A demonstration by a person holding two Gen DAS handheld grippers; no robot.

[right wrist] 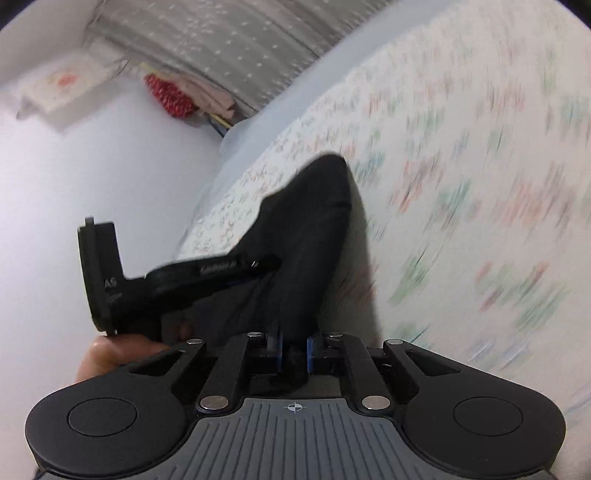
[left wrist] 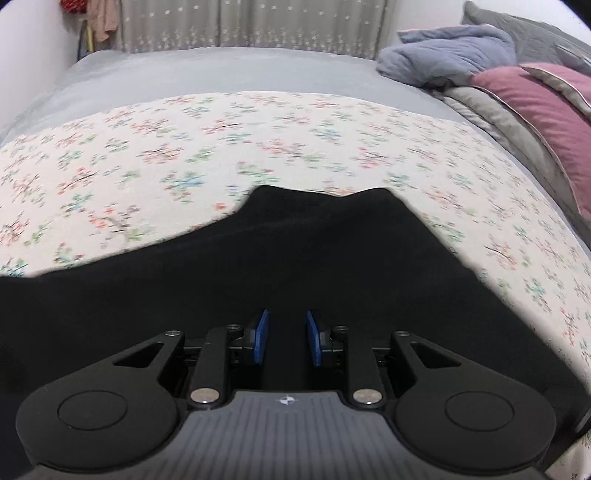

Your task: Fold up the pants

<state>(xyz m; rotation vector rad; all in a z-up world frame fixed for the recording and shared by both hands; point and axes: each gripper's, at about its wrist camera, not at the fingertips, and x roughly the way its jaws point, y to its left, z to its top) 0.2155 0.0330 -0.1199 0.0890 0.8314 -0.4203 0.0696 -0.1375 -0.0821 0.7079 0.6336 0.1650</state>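
Note:
The black pants lie on a floral sheet on the bed. My left gripper hovers over the black cloth, its blue pads apart with nothing between them. In the right wrist view, my right gripper is shut on a fold of the black pants and holds it lifted, the cloth hanging toward the sheet. The left gripper's body and the hand holding it show at the left of that view.
A grey bed cover lies beyond the sheet. A blue-grey blanket, a pink pillow and grey bedding are piled at the right. Curtains and hanging clothes stand at the back. A white wall is at the left.

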